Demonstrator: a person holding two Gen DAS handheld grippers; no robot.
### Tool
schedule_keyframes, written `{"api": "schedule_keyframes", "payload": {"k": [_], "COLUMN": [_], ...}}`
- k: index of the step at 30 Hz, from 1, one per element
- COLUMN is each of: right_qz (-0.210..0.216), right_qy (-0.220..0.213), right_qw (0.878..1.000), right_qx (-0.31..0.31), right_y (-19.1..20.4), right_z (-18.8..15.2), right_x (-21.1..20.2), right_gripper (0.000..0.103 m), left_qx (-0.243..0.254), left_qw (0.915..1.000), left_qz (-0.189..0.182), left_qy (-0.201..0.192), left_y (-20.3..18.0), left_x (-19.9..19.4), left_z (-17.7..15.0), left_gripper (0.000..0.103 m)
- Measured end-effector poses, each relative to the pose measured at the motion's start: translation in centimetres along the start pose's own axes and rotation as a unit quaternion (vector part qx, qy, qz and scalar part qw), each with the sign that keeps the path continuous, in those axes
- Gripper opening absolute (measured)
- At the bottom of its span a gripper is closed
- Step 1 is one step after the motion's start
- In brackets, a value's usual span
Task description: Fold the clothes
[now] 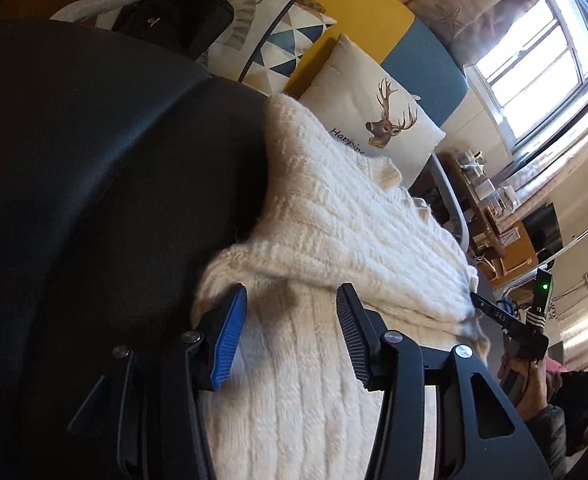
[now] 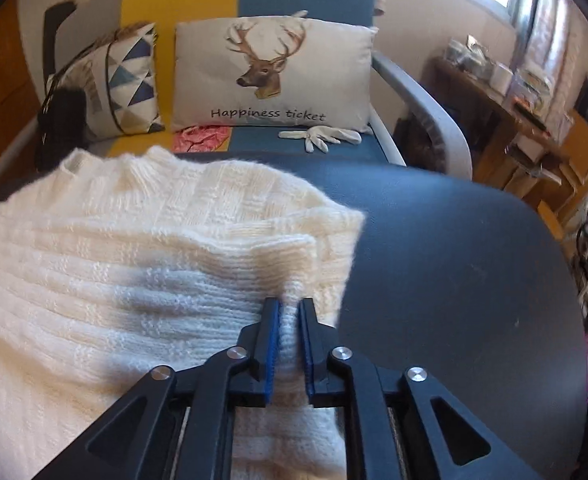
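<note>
Your sweater [image 2: 133, 260] lies on the dark table [image 2: 454, 248], in front of the sofa with the deer pillow [image 2: 269, 76], and it is partly folded: in the right wrist view a sleeve or side panel is already laid over the body, its ribbed edge running across the knit just ahead of your right gripper [image 2: 289, 312]. That gripper's jaws are nearly together with a ridge of the folded knit between them, and the pads look pressed on it, so you appear to be holding the fabric at the sweater's right edge. Your left gripper [image 1: 289, 300] has its jaws standing well apart over the sweater's near left part, holding nothing; whether the pads touch the knit below cannot be told. In the left wrist view a fold also runs across the sweater ahead of that gripper, with the collar end toward the pillow. By my reading, you have the first side fold in place or nearly so; the other side and the final fold to halve the length are left, since the body is spread long across the table.
</note>
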State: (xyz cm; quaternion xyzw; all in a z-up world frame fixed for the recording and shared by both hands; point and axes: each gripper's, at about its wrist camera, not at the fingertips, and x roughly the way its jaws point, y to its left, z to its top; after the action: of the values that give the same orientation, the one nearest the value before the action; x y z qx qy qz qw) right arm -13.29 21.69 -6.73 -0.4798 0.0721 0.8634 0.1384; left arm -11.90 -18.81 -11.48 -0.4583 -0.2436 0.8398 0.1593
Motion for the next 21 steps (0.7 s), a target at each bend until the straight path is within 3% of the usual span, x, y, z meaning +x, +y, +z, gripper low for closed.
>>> {"api": "schedule_keyframes", "payload": {"k": [2,4,6,8,10,12,15,16,18,19,21], "right_qz": [0.026,0.021,0.059,0.097,0.1,0.078,0.03,0.038,0.054,0.062,0.081], "right_qy": [-0.017,-0.041,-0.06,-0.069,-0.066,-0.047,0.012,-0.005,-0.02,-0.016,-0.048], "right_qw": [0.999,0.999,0.996,0.993,0.992,0.994,0.997,0.997,0.997,0.997,0.995], "right_qx": [0.021,0.013,0.006,-0.004,-0.025,-0.052,-0.068,-0.062,-0.044,-0.032,-0.034], "right_y": [-1.1,-1.2,-1.0,0.3,2.5,4.5,5.4,5.1,4.4,4.1,4.5], "right_z": [0.5,0.9,1.3,2.0,2.6,2.5,0.9,0.9,1.2,1.5,1.9], "right_x": [-1.7,-3.7,-5.3,-5.8,-4.9,-3.1,2.1,2.0,1.5,1.1,-0.9], "right_gripper": [0.016,0.016,0.017,0.017,0.017,0.017,0.017,0.016,0.016,0.016,0.016], "left_qx": [0.0,0.0,0.005,0.023,0.052,0.085,0.101,0.112,0.148,0.152,0.163], "left_qw": [0.9999,0.9992,0.9973,0.9954,0.9957,0.9949,0.9923,0.99,0.9848,0.985,0.9838], "left_qz": [-0.015,-0.036,-0.064,-0.079,-0.055,-0.002,0.068,0.084,0.089,0.077,0.061], "left_qy": [-0.006,-0.02,-0.036,-0.049,-0.053,-0.055,-0.021,-0.016,-0.02,-0.025,-0.043], "left_y": [-0.4,-0.9,-2.0,-3.5,-4.4,-5.0,-3.6,-3.2,-4.1,-4.6,-5.4], "left_x": [-1.5,-3.0,-3.7,-3.2,-1.2,1.5,5.8,6.7,6.2,5.6,4.7], "left_z": [0.2,0.4,1.0,2.6,4.5,5.7,6.6,6.7,6.8,6.9,7.3], "left_gripper": [0.05,0.05,0.051,0.061,0.061,0.061,0.06,0.059,0.059,0.059,0.059]}}
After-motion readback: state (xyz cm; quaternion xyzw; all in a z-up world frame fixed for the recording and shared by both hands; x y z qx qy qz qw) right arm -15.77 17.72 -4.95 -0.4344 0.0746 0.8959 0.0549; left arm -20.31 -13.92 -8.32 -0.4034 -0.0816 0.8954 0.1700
